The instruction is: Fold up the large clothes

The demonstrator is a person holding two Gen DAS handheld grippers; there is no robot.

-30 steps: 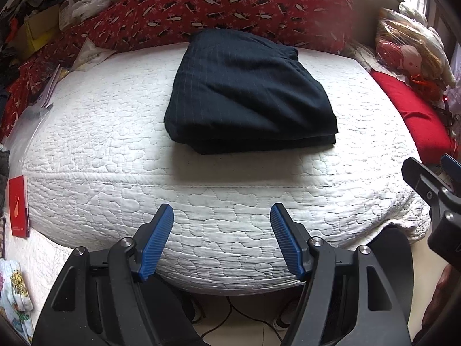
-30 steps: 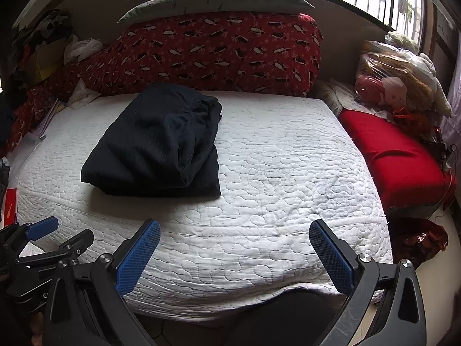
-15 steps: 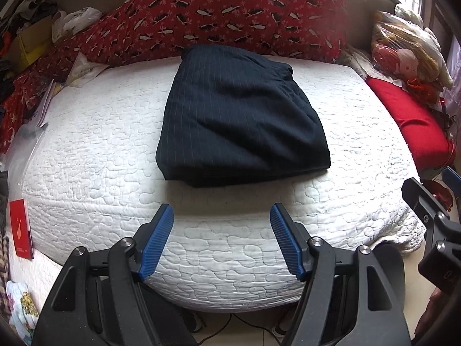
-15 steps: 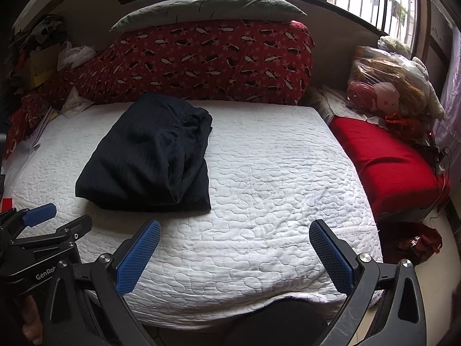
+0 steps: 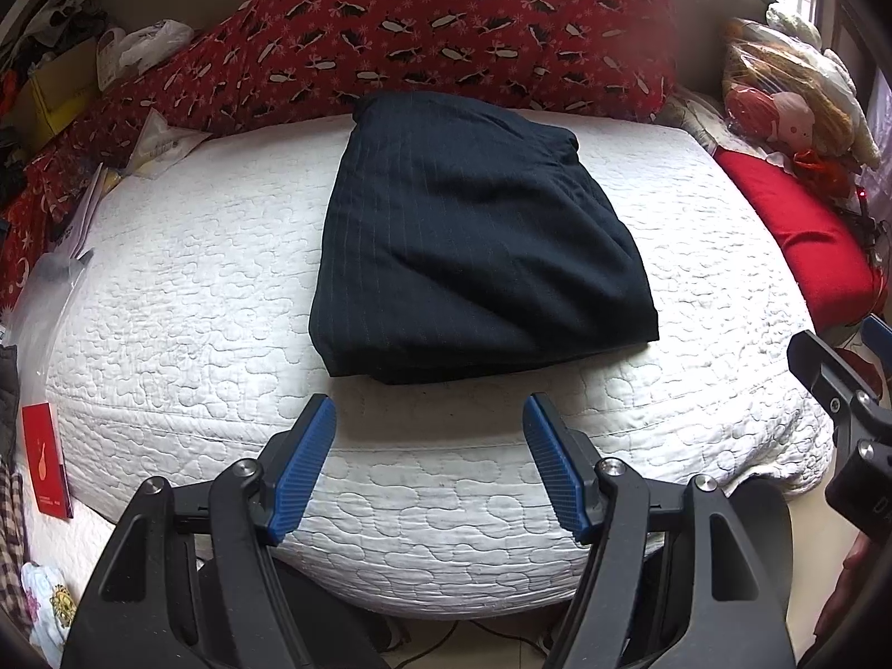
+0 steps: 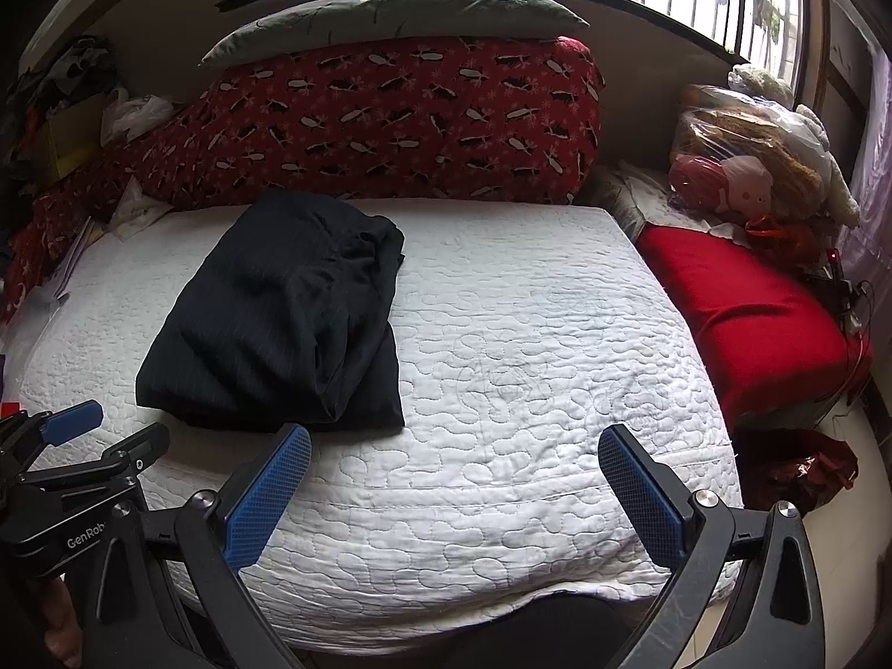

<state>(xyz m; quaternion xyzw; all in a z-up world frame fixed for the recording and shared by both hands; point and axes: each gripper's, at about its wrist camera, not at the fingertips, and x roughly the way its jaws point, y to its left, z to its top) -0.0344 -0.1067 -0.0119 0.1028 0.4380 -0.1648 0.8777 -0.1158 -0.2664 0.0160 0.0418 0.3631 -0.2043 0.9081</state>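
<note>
1. Set against a second ago, the left wrist view sits higher over the bed (image 5: 167, 290): the garment (image 5: 474, 245) shows more of its top and lies lower in the picture, nearer the fingertips
2. In the right wrist view the garment (image 6: 279, 323) has likewise slid down toward the blue pads, and more window shows above
3. The garment itself keeps the same folded shape and the same spot on the quilt
4. Left gripper (image 5: 429, 418): jaws apart, gap unchanged, nothing between them; it hangs over the near edge of the bed, just short of the garment's near fold
5. Right gripper (image 6: 454, 446): jaws spread wide, empty, over bare quilt to the right of the garment
6. Count: one dark folded garment, two grippers, four blue pads, one red patterned bolster (image 5: 446, 22), one grey pillow (image 6: 390, 17) on top of it, one plain red cushion (image 6: 747, 312)
7. The garment lies left of centre on the bed, its far edge close to the bolster, its near edge set back from the mattress edge
8. Open quilt runs wide to the right of the garment as far as the red cushion; a narrower strip is free on its left, where papers (image 5: 83, 217) and bags crowd the side
</note>
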